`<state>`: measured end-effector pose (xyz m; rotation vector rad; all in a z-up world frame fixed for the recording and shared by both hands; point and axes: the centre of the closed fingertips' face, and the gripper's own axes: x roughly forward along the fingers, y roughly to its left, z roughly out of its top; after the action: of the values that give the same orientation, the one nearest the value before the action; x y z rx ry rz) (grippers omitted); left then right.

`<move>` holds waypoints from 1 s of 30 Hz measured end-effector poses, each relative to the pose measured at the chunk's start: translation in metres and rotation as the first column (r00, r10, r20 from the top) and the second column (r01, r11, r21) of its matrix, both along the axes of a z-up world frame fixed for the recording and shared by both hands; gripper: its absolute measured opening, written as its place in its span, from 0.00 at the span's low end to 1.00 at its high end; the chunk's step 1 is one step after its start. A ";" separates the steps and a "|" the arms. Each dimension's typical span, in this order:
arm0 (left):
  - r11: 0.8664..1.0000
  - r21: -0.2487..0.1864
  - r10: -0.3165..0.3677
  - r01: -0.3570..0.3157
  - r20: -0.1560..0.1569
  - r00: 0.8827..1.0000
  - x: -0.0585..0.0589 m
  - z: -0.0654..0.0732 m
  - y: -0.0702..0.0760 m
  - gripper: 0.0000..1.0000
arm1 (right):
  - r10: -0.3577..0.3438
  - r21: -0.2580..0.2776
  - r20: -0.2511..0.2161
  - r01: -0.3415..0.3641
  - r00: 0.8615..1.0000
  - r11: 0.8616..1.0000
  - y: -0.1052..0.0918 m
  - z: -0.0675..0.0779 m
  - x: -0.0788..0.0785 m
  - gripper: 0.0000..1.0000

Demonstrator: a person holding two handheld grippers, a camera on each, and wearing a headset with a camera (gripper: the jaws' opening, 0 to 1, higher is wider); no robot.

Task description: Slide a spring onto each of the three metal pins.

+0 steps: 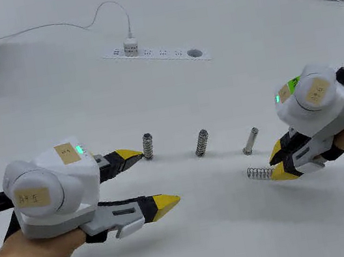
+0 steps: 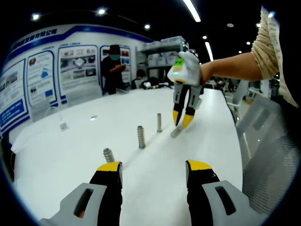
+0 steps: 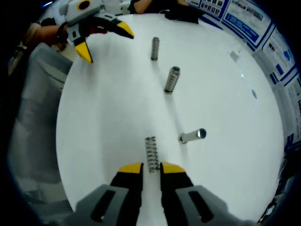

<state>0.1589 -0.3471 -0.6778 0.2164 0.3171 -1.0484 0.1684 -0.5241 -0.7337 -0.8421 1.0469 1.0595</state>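
Left gripper [image 1: 159, 175], lower left: jaws spread wide, empty. Right gripper [image 1: 275, 165], right edge: jaws narrowed about the end of a loose spring [image 1: 258, 172] lying flat; whether it is clamped cannot be told. Bare pin [image 1: 251, 141] stands just above the spring. Middle pin [image 1: 201, 142] and left pin [image 1: 148, 146] each carry a spring. White table [image 1: 204, 242] lies open along the lower edge.

Bright even overhead light, soft shadows, fisheye warping, slight blur
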 end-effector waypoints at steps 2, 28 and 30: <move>1.000 0.001 -0.005 0.005 -0.001 1.000 -0.001 0.000 -0.001 0.55 | 0.004 -0.003 -0.003 -0.004 1.000 1.000 -0.001 -0.003 0.002 0.15; 0.999 0.010 -0.045 0.046 -0.011 0.999 -0.010 -0.006 -0.012 0.54 | 0.002 0.010 -0.032 -0.001 0.999 1.000 0.006 -0.006 -0.006 0.12; 0.999 0.011 -0.052 0.053 -0.013 0.999 -0.011 -0.006 -0.014 0.53 | 0.011 0.014 -0.030 -0.011 0.999 1.000 0.010 -0.003 -0.008 0.12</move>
<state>0.1478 -0.3606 -0.6838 0.2296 0.3306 -1.1004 0.1607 -0.5138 -0.7371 -0.8243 1.0598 1.0903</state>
